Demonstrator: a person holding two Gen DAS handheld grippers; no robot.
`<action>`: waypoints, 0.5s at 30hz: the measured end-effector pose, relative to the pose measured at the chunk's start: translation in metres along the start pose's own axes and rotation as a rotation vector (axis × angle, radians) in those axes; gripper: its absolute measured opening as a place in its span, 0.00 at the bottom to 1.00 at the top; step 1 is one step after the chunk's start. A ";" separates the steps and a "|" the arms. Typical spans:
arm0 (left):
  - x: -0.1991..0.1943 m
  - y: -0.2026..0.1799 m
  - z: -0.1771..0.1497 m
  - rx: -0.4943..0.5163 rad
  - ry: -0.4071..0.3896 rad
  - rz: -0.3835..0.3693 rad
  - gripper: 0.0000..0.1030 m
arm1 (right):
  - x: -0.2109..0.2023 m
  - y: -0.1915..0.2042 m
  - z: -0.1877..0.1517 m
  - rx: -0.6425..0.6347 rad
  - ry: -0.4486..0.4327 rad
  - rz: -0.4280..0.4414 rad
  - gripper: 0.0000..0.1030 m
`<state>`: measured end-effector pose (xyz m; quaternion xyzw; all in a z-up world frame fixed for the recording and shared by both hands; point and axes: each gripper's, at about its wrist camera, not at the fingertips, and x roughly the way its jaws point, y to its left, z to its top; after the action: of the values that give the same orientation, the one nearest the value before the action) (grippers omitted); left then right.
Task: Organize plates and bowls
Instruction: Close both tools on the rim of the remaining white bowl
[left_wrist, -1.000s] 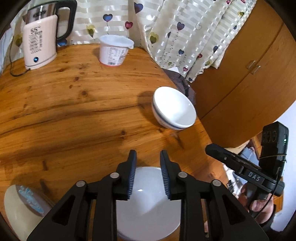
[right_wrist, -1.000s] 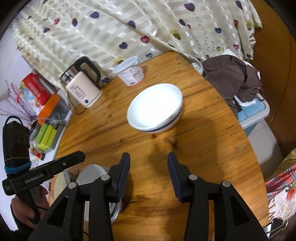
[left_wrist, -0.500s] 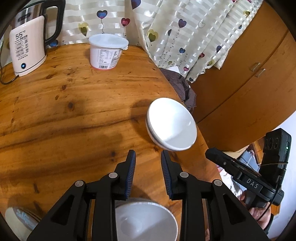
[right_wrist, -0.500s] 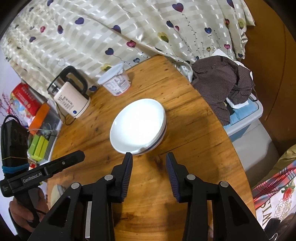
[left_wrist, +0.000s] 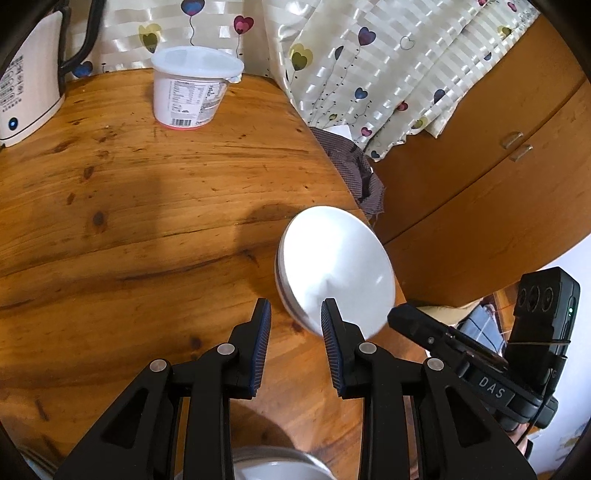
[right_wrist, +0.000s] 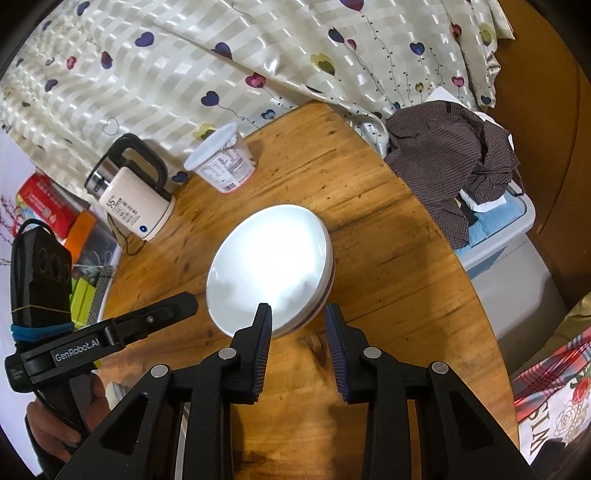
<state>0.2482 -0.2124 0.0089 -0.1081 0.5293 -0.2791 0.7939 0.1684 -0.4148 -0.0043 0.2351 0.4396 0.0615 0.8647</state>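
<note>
**A:** What has changed over the last second?

**B:** Both tools have been brought in on the stacked white bowls (right_wrist: 271, 264), which sit on the round wooden table (right_wrist: 369, 206) near its edge. A second ago the stack was seen well ahead of the right gripper (right_wrist: 298, 334); now its near rim is framed between that gripper's open jaws, at 12 o'clock from the tips, though contact cannot be confirmed. In the left wrist view the stack (left_wrist: 334, 275) has shifted from far ahead to about 1 o'clock, just beyond the left gripper (left_wrist: 295, 325), whose jaws are also parted and empty.

**A:** And the other bowl?

**B:** A metal-rimmed white bowl (left_wrist: 255, 463), previously seen under the left jaws, is now glimpsed only at 6 o'clock in the frame.

**A:** What is meant for the task?

**B:** A grasp of the stack's rim is judged to be imminent; nothing is held yet. A lidded yogurt tub (right_wrist: 221, 162) and an electric kettle (right_wrist: 133, 199) are left at the far side.
</note>
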 end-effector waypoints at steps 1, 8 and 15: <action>0.002 0.000 0.001 -0.002 0.001 -0.002 0.28 | 0.002 -0.001 0.001 0.002 0.001 -0.001 0.29; 0.015 0.004 0.007 -0.014 0.014 -0.021 0.28 | 0.010 -0.007 0.005 0.016 0.010 -0.005 0.25; 0.020 0.004 0.007 0.000 0.015 -0.029 0.28 | 0.016 -0.006 0.008 0.014 0.011 -0.004 0.21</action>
<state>0.2616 -0.2213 -0.0053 -0.1137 0.5339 -0.2912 0.7856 0.1840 -0.4177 -0.0150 0.2398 0.4453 0.0580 0.8607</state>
